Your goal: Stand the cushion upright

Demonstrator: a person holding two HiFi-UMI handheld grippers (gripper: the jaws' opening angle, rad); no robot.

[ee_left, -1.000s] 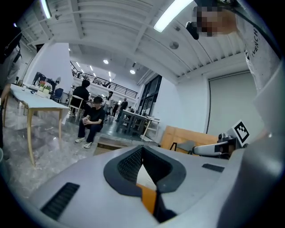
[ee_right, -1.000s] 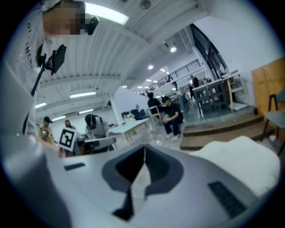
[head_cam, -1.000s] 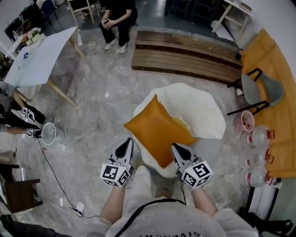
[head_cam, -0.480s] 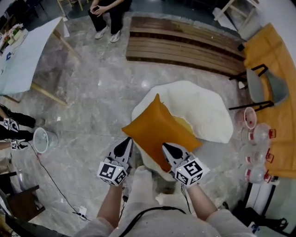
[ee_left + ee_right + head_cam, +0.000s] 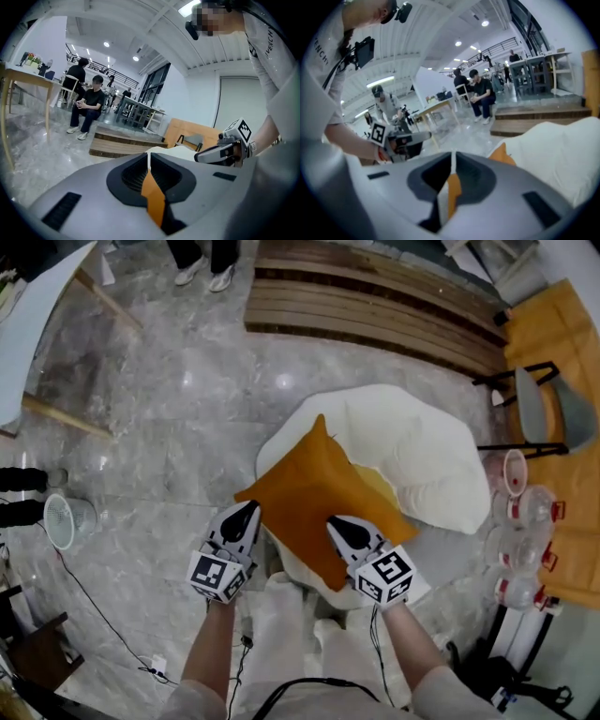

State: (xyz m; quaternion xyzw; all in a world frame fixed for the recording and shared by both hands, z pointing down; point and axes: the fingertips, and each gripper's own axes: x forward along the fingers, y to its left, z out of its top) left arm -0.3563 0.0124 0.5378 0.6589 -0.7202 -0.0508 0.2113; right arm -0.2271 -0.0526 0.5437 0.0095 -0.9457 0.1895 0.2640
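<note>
An orange cushion (image 5: 314, 488) rests tilted on a white beanbag (image 5: 422, 451), one corner pointing away from me. My left gripper (image 5: 247, 513) is shut on its near left edge, and my right gripper (image 5: 336, 524) is shut on its near right edge. In the left gripper view a strip of orange fabric (image 5: 153, 199) is pinched between the shut jaws, with the right gripper (image 5: 220, 153) showing beyond. In the right gripper view orange fabric (image 5: 453, 190) sits in the jaws too, and a cushion corner (image 5: 502, 153) pokes out against the beanbag (image 5: 555, 145).
A low wooden platform (image 5: 375, 310) lies beyond the beanbag. A grey chair (image 5: 548, 413), an orange-covered table (image 5: 562, 334) and several water jugs (image 5: 525, 531) stand at the right. A small fan (image 5: 61, 519) and a cable (image 5: 103, 601) lie on the marble floor at the left.
Both grippers have sunk with the cushion toward the beanbag, keeping their grips. The cushion now lies lower against it.
</note>
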